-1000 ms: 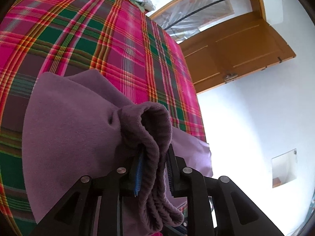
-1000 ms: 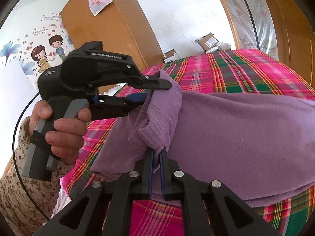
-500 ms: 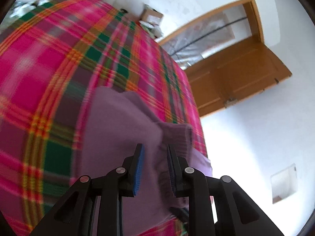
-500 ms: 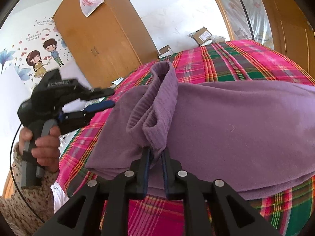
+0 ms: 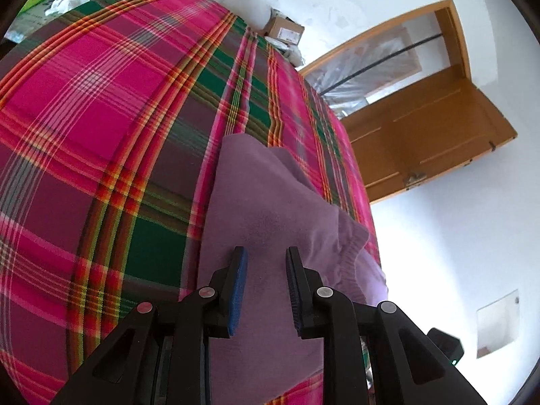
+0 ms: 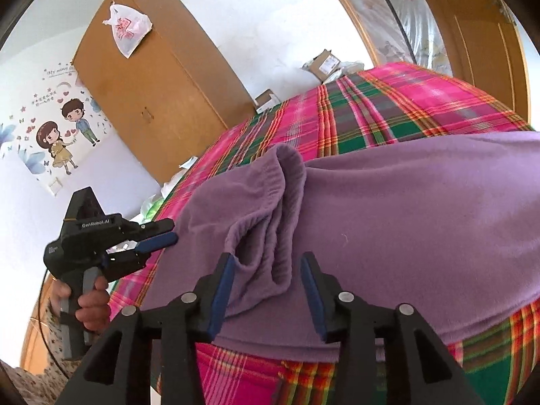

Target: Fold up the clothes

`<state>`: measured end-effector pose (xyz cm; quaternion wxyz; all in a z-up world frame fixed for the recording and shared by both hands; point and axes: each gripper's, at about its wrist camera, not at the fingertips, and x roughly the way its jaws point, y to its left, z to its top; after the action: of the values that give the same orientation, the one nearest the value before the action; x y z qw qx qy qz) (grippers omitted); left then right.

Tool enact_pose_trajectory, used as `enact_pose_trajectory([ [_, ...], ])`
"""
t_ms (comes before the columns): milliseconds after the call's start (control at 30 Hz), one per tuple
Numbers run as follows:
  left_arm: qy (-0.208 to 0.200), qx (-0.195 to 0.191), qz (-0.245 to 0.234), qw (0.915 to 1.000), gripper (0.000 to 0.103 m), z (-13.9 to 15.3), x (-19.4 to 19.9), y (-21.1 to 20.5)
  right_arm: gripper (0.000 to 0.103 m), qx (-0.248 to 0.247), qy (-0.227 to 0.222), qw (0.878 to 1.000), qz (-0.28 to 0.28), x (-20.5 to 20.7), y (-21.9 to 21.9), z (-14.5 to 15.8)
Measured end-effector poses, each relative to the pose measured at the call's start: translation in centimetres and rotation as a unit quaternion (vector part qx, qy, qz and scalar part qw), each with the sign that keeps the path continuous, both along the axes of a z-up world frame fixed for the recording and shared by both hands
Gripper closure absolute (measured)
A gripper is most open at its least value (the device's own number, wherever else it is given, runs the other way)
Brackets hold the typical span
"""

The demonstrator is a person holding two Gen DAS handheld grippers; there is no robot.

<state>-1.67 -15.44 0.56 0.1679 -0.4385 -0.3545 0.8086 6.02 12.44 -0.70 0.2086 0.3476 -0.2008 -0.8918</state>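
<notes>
**Q:** Jaws first: what do you see between them?

**Me:** Nothing gripped on either side. My right gripper (image 6: 266, 276) stands wide open, its two blue-padded fingers either side of a ribbed cuff (image 6: 287, 202) without pinching it. My left gripper (image 5: 265, 270) is parted too, holding nothing, with cloth showing in the gap beyond the pads.

**Q:** How many items are there?

**Me:** One purple garment (image 6: 405, 209), soft and fleecy, lying on the bed with its sleeve doubled back over the body. I count two grippers, and in the right wrist view one hand (image 6: 91, 307) wrapped around the left gripper's grey handle, a floral sleeve (image 6: 20, 381) below it.

**Q:** How are the tools posed?

**Me:** In the right wrist view, the left one sits off the garment's left edge, fingers pointing toward the cloth. The right one points down over the cuff, close to the garment's near hem.

**Q:** And the surroundings?

**Me:** A pink, green and orange plaid bedspread (image 5: 101, 118) covers the bed. Beyond it I see a wooden wardrobe (image 6: 162, 101) with a plastic bag (image 6: 128, 30) on top, a cartoon wall sticker (image 6: 60, 135), cardboard boxes (image 5: 283, 30), white walls, and an open wooden door (image 5: 432, 135).
</notes>
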Motion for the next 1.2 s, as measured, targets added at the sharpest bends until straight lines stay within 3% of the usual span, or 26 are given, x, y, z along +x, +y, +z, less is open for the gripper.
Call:
enact_pose_trajectory([
  [233, -0.007, -0.013, 0.001, 0.9999, 0.076, -0.3, -0.6, 0.0, 0.057, -0.054, -0.018, 0.998, 0.026, -3.0, 0.3, 0.8],
  [400, -0.013, -0.018, 0.002, 0.9998, 0.076, -0.6, -1.4, 0.4, 0.058, -0.010, -0.047, 0.998, 0.035, -3.7, -1.3, -0.5],
  [433, -0.013, -0.021, 0.000, 0.9997, 0.076, -0.6, -1.5, 0.5, 0.061, -0.005, -0.046, 0.998, 0.032, -3.6, -1.3, -0.6],
  [500, -0.012, -0.027, -0.001, 0.9996, 0.076, -0.5, -1.9, 0.7, 0.087, 0.005, -0.042, 0.999, 0.028, -3.3, -1.3, -0.7],
  [600, -0.013, -0.031, 0.001, 0.9994, 0.076, -0.4, -2.6, 1.1, 0.091, 0.014, -0.030, 0.999, 0.040, -2.8, -1.5, -0.1],
  [733, -0.014, -0.030, -0.001, 0.9994, 0.076, -0.1, -1.9, 0.8, 0.098, -0.027, -0.022, 0.999, 0.037, -2.0, -0.1, 1.2],
  [933, -0.015, -0.031, 0.000, 0.9994, 0.076, -0.2, -1.6, 0.9, 0.094, -0.005, -0.062, 0.998, 0.017, -2.4, -0.1, -0.6],
  [1067, -0.015, -0.032, -0.001, 0.9994, 0.076, -0.2, -1.6, 1.0, 0.088, 0.008, -0.046, 0.999, 0.013, -2.9, 0.3, 0.4],
  [1167, -0.015, -0.031, -0.001, 0.9994, 0.076, -0.3, -1.5, 1.0, 0.070, 0.016, -0.019, 1.000, 0.005, -4.6, 0.7, 1.8],
  [1200, -0.014, -0.034, -0.001, 0.9993, 0.076, -0.3, -1.4, 1.1, 0.069, 0.014, -0.017, 1.000, 0.001, -5.6, 0.8, 2.1],
])
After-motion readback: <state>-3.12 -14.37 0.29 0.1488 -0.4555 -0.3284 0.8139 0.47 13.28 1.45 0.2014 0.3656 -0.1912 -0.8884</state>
